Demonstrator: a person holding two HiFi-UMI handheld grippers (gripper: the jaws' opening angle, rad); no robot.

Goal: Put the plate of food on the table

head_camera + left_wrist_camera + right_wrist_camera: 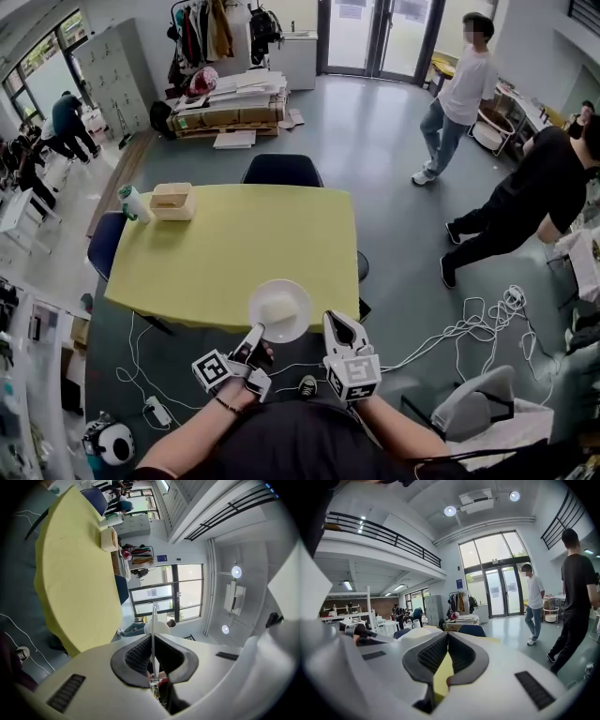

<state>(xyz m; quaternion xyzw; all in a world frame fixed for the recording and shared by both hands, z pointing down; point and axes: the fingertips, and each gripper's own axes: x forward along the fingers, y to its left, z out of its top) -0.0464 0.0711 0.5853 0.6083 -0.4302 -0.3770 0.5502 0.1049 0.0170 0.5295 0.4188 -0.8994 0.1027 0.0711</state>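
Plate (pixel 300 302) of pale food (pixel 278 307): at the near edge of the yellow counter (pixel 234 253), partly overhanging it. Left tongs (pixel 256 334) pinch the plate's near rim, which shows edge-on between them. Right tongs (pixel 333 321), just beside the plate, are pressed together on nothing.

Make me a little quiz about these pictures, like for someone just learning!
1. True or false: the left claw is shut on the rim of the white plate.
2. What colour is the table? A red, B yellow, C black.
3. Fill in the gap: the right claw is shut and holds ____.

Key: 1 true; 2 B; 3 nothing.
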